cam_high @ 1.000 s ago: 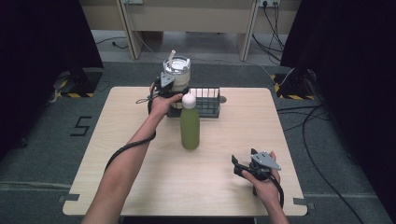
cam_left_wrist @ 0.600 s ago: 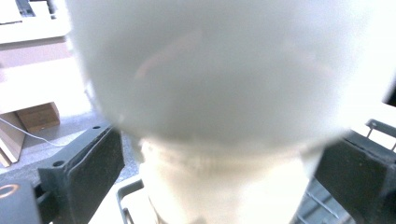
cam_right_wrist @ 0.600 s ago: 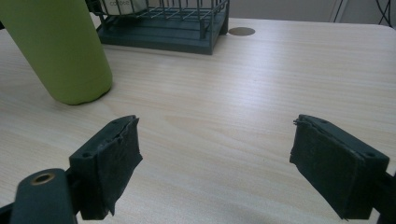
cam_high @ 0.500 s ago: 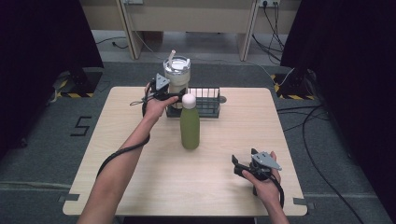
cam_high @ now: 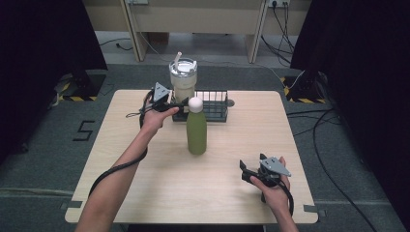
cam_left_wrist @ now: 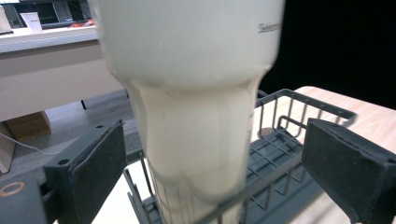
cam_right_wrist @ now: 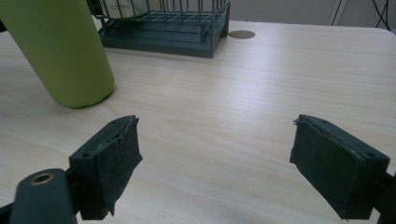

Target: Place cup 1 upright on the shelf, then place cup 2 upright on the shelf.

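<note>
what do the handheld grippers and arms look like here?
Both the left gripper and the right gripper are black, each topped with a grey three-cornered plate, with flat dark padded jaws. A black cable trails from each along the forearm. Forearms bare, no sleeves.

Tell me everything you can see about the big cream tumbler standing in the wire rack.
The tumbler is a tall cream cup, wide on top and stepping down to a narrower base, with small lettering on the wide part. It looks like smooth coated metal or plastic. A clear lid with a pale straw tilting out covers it. It stands upright at the left end of the dark wire rack, at the table's far edge. The left gripper has its pads on either side of the narrow base, not touching it.
</note>
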{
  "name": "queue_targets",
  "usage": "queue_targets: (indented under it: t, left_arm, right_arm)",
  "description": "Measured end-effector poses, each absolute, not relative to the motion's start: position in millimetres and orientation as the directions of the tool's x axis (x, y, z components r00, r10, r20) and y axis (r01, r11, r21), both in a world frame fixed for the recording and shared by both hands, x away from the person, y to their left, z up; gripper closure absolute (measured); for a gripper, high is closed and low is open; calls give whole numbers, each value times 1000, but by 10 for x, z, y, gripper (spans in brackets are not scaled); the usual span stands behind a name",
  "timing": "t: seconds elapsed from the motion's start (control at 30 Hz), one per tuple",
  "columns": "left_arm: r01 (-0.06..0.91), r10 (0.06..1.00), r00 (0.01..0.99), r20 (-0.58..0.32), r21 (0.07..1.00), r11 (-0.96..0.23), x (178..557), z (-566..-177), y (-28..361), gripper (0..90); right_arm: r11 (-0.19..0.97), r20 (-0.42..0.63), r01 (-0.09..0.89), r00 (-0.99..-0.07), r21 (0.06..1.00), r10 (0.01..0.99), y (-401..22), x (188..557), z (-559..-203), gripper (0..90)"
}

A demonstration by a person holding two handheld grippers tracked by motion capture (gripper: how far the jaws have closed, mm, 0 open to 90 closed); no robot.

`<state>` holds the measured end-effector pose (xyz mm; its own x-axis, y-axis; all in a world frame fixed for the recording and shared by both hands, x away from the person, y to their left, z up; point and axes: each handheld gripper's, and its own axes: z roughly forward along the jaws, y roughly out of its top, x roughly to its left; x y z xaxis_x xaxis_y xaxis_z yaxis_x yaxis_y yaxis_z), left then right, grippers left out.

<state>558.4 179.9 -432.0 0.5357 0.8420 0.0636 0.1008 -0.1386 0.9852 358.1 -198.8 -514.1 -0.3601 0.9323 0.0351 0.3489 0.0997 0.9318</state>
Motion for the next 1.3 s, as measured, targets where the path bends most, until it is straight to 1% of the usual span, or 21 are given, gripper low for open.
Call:
queue_targets:
  t: [0.13,0.27,0.3,0.37,0.47,0.57,0.7,0.83,0.9,1.3]
  left_arm:
    - [79,837,543,71,988,-135,5423,-4289,1875,62]
    - [74,846,528,71,989,-129,5290,-4294,1961,66]
    - [73,850,523,65,990,-120,5255,-4289,1988,68]
    - [86,854,521,14,994,-68,5180,-4278,2039,73]
    - [68,858,511,51,993,-99,5090,-4281,2093,75]
    - [60,866,495,71,991,-116,5022,-4290,2187,77]
    - [66,867,492,78,990,-127,4922,-4336,2266,82]
    - [71,866,494,80,989,-132,4828,-4388,2317,83]
    - [81,870,490,52,991,-105,4789,-4426,2341,84]
    - [73,882,468,59,992,-105,4561,-4499,2429,88]
  right_arm:
    - [103,32,345,-364,933,931,-1972,3572,-5127,152]
    - [105,28,335,-369,936,929,-1963,3568,-5104,152]
    - [104,28,332,-370,938,929,-1962,3566,-5100,152]
    - [105,26,332,-369,937,929,-1967,3561,-5089,152]
    - [81,50,333,-368,939,928,-1958,3566,-5067,153]
    - [85,49,327,-379,941,924,-1926,3586,-5043,153]
    - [84,54,319,-402,944,914,-1856,3610,-5004,153]
    - [100,42,306,-425,947,904,-1817,3608,-4983,153]
    - [103,40,304,-428,947,903,-1809,3605,-4978,153]
    - [119,9,274,-425,954,905,-1753,3540,-4886,154]
